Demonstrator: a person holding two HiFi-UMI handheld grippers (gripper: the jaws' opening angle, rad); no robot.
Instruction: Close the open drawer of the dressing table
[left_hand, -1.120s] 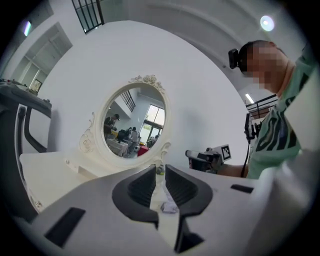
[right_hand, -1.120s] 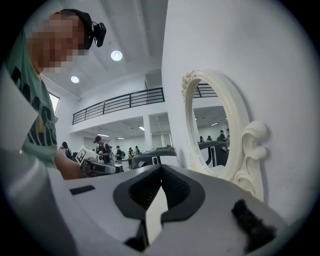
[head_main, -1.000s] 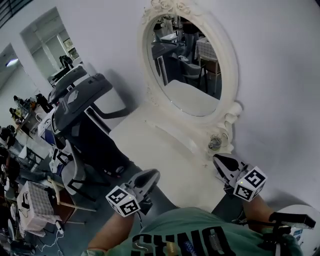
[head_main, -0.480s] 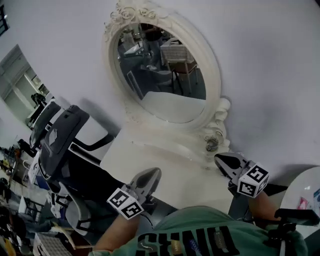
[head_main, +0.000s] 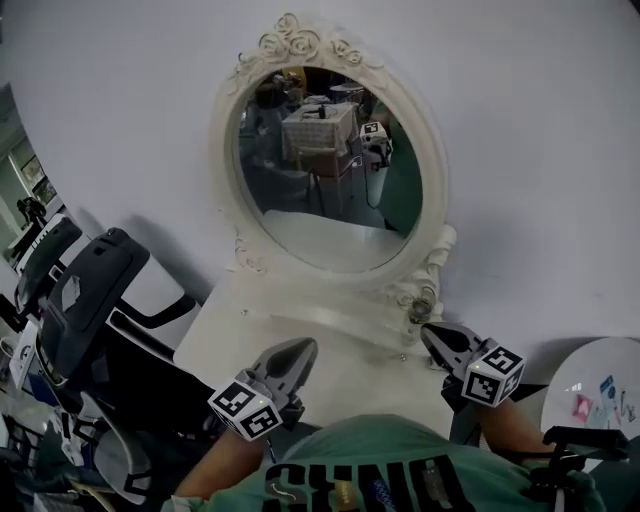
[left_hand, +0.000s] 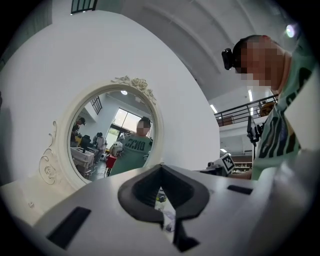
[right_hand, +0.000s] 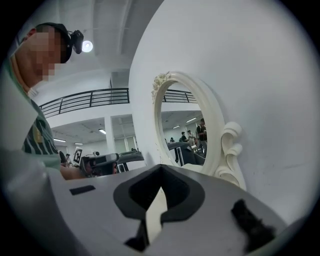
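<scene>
Two handheld grippers hang level before a white dressing table (head_main: 240, 335), below its oval mirror (head_main: 330, 170). The left gripper (head_main: 303, 346), lower centre, has just been closing its jaws, which meet on nothing. The right gripper (head_main: 430, 332), lower right, is pinched together and empty too. No view shows the open drawer. This looks like the approach: next, find the drawer front lower down and push it in.

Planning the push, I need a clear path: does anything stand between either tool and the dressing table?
Nothing visible does. The left tool, whose jaws have just been closing on nothing, and the right tool hang over the top of the dressing table. Its drawer is out of view.
</scene>
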